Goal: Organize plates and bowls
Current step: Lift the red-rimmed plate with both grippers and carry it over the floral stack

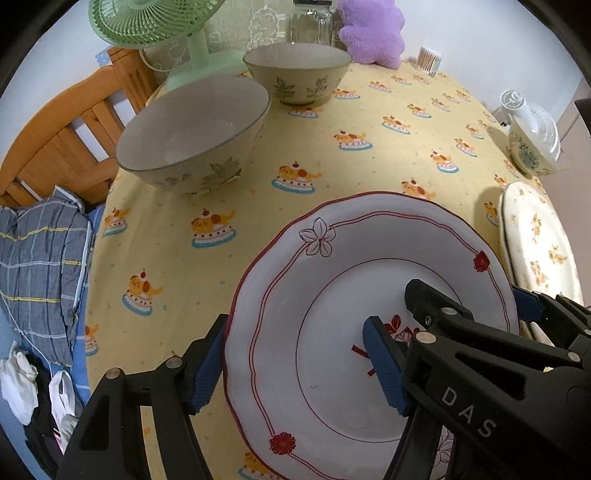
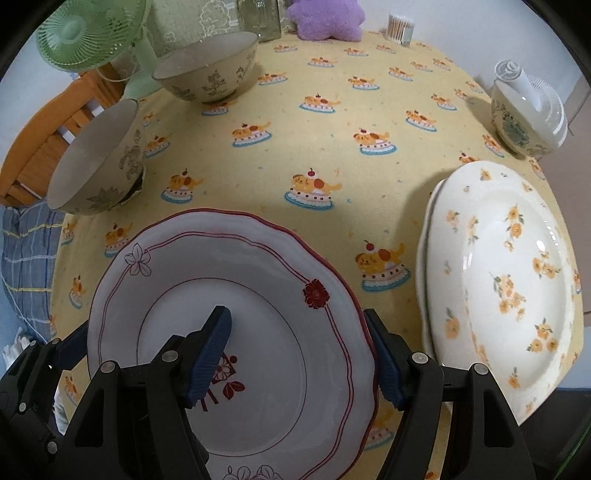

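Note:
A white plate with red rim lines and flowers (image 1: pixel 332 280) (image 2: pixel 266 266) lies near the table's front. My left gripper (image 1: pixel 295 365) is open and straddles its left rim, one finger outside, one over the plate's middle. My right gripper (image 2: pixel 303 358) is open and straddles its right rim the same way. A stack of cream plates with orange flowers (image 2: pixel 502 280) (image 1: pixel 535 240) sits to the right. Two grey-green leaf bowls (image 1: pixel 192 133) (image 1: pixel 299 74) stand at the far left, also in the right wrist view (image 2: pixel 99 162) (image 2: pixel 207 70). A small patterned bowl (image 2: pixel 517 118) stands far right.
The table has a yellow cake-print cloth (image 1: pixel 332 147). A green fan (image 1: pixel 155 22), glass jars (image 1: pixel 310 22), a purple plush (image 1: pixel 373 33) and a cotton-swab jar (image 1: pixel 430 57) line the back. A white mini fan (image 2: pixel 546 107) stands right. A wooden chair (image 1: pixel 62 140) and plaid cloth (image 1: pixel 40 266) are left.

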{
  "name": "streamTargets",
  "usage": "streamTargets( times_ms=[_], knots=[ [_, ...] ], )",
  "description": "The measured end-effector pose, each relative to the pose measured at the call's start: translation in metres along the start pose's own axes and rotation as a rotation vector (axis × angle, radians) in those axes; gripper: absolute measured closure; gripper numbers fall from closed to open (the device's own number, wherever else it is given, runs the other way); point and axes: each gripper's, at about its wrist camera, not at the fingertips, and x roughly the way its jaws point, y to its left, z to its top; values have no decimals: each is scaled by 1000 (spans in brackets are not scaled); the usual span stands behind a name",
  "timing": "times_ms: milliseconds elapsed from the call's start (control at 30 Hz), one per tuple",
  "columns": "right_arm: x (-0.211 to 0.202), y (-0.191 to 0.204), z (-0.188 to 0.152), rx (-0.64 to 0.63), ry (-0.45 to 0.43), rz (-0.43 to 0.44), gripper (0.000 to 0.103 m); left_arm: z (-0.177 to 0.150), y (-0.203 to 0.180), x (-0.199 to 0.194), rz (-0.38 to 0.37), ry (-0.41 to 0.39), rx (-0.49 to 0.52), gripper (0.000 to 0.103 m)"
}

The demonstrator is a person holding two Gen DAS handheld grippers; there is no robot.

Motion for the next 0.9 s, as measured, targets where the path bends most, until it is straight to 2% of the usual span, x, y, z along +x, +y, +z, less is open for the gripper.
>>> streamTargets(
  times_ms=[333,533,900],
  knots=[
    [-42,4,-7,10,-71,-14,28,0,-2,-36,-9,-66,19,30],
    [-59,-3,-7,9,-107,2,28,0,-11,-51,12,-103,17,30],
    [-75,-40,0,-61,-129,40,28,1,-53,-65,45,-129,-51,30]
  ],
)
